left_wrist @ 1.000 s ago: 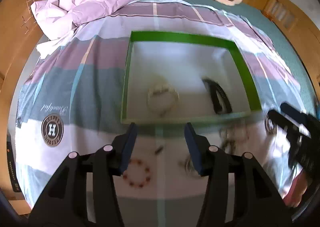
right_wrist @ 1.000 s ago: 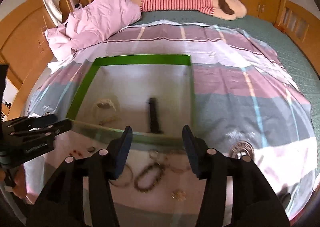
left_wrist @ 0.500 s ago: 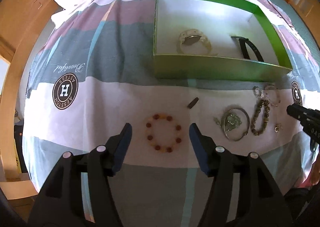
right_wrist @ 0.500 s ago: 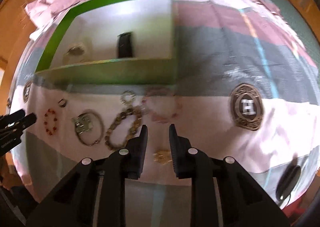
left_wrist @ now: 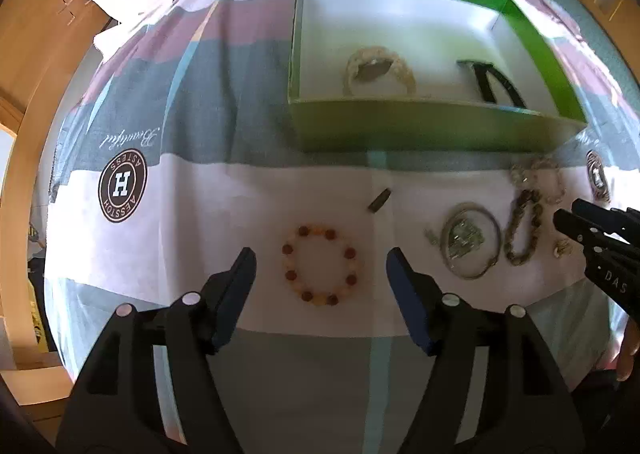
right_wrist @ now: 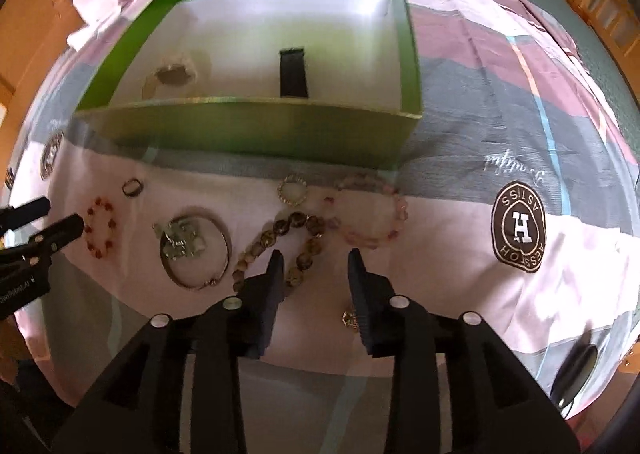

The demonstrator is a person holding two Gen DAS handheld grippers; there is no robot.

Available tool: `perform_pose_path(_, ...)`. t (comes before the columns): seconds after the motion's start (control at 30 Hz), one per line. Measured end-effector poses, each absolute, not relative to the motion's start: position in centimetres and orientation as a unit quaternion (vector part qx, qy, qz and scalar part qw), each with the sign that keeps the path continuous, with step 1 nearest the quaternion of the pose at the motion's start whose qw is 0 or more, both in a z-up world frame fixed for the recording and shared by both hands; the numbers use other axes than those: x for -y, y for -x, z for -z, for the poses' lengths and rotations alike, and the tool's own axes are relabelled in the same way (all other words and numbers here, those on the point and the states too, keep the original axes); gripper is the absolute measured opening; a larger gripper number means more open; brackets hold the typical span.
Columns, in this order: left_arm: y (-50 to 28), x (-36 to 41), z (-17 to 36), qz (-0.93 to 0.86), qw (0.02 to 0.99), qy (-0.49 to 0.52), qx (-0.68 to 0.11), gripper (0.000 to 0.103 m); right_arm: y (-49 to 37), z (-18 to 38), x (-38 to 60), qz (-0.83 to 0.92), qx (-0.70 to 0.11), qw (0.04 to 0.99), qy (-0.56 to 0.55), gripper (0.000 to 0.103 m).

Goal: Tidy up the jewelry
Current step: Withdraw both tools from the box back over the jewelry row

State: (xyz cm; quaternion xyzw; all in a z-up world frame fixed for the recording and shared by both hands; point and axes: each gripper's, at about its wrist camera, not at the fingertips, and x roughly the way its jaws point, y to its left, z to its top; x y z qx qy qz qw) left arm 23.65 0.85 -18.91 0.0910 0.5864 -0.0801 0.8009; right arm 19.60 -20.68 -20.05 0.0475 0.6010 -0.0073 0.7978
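Left wrist view: the left gripper [left_wrist: 320, 266] hangs over the red bead bracelet [left_wrist: 319, 269] near the bed's front edge, fingers spreading, nothing gripped. The right gripper [right_wrist: 316, 268] spreads emptily above a brown bead bracelet [right_wrist: 276, 246]; green box [right_wrist: 256, 125] behind.

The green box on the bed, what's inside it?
Inside the green box lie a pale beaded bracelet and a black strap. Its near wall hides the strap's lower end and the floor strip just behind it, so anything there can't be seen.
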Motion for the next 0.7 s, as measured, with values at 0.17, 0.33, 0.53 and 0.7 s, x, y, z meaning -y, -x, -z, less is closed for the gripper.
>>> perform_pose_path(0.17,-23.5,-0.6,18.9,0.082,0.802,-0.091,-0.585,0.074,-19.7,20.7,21.0,0.010,-0.610,0.791,-0.051,0.046)
perform_pose_path(0.33,-24.3,-1.2,20.8,0.068,0.776,-0.079,-0.621,0.074,-20.0,22.0,20.2,0.010,-0.622,0.783,-0.032,0.046)
perform_pose_path(0.53,-25.5,-3.0,22.6,0.050,0.755,-0.038,-0.653,0.073,-20.4,22.6,19.9,0.011,-0.625,0.780,-0.026,0.041)
perform_pose_path(0.7,-25.8,-3.3,23.7,0.046,0.743,-0.030,-0.667,0.049,-20.6,23.2,20.0,0.016,-0.630,0.776,-0.021,0.029)
